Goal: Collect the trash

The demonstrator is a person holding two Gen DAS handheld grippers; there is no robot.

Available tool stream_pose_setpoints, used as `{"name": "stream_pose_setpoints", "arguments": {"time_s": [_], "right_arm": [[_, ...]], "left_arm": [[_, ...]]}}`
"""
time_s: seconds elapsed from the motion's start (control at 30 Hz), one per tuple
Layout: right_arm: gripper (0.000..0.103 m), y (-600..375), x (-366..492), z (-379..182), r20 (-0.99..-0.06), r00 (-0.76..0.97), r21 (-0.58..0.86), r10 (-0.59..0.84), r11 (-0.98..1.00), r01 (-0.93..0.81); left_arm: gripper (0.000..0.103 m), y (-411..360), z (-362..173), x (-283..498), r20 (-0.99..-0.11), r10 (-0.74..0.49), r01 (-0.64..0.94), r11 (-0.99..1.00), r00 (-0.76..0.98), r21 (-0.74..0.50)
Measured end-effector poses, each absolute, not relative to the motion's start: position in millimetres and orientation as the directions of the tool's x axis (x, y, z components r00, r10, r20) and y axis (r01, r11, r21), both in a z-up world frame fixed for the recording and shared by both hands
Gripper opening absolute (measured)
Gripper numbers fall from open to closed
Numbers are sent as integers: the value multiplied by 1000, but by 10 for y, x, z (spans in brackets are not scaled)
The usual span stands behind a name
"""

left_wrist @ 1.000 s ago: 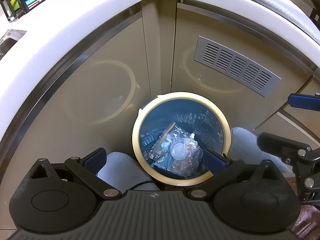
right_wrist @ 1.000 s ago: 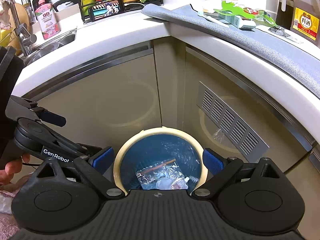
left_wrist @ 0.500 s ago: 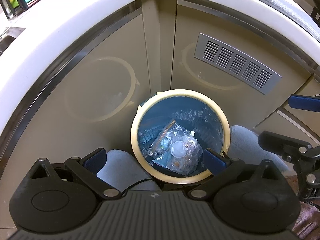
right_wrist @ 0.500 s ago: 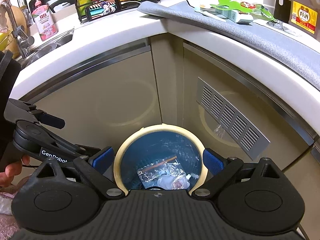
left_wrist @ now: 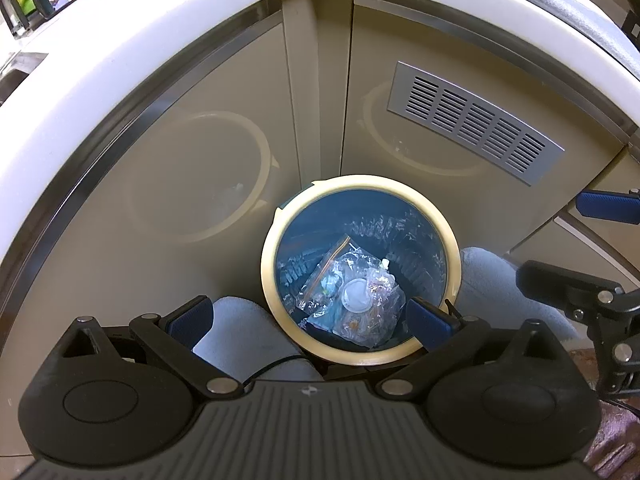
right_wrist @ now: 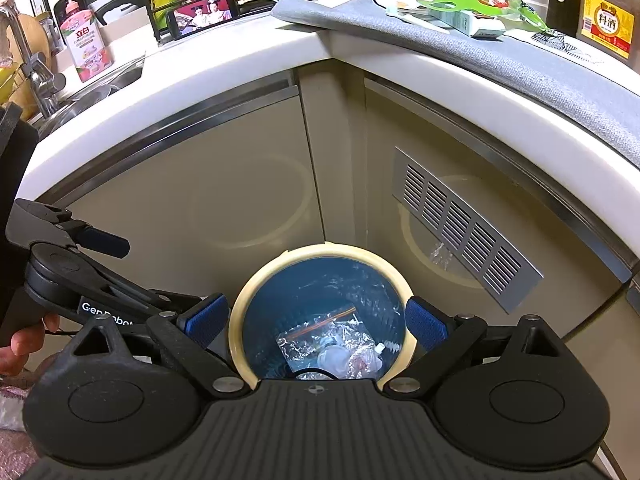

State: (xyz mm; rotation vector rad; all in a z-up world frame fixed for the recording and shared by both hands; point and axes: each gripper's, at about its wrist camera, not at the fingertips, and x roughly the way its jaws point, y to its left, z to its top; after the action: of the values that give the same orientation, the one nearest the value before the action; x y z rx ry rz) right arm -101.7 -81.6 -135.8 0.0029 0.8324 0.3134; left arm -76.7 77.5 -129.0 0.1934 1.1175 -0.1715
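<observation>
A curved white worktop [right_wrist: 224, 80] overhangs beige cabinet doors [left_wrist: 200, 184], one with a metal vent [left_wrist: 472, 124]. A grey mat [right_wrist: 520, 60] carries wrappers beside an oil bottle [right_wrist: 608, 28]. On the floor in the corner stands a blue bin [left_wrist: 360, 268] with a cream rim; inside lies a clear plastic bag [left_wrist: 352, 292] of trash. Left gripper [left_wrist: 308, 320] and right gripper [right_wrist: 316, 320] hang above it, both spread wide and empty.

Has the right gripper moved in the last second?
Yes. In the right wrist view, the counter edge and bin sit lower than before, so the open right gripper has tilted or risen slightly upward.
</observation>
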Motion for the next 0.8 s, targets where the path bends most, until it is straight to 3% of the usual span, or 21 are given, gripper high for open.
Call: {"name": "stream_pose_setpoints", "arguments": {"time_s": [0.8], "right_arm": [[96,-823,-1010,-1368,-730,627,123,271,955,-270]], "left_arm": [[103,787,-1296,-758,-905,-40,235,970,423,67]]}}
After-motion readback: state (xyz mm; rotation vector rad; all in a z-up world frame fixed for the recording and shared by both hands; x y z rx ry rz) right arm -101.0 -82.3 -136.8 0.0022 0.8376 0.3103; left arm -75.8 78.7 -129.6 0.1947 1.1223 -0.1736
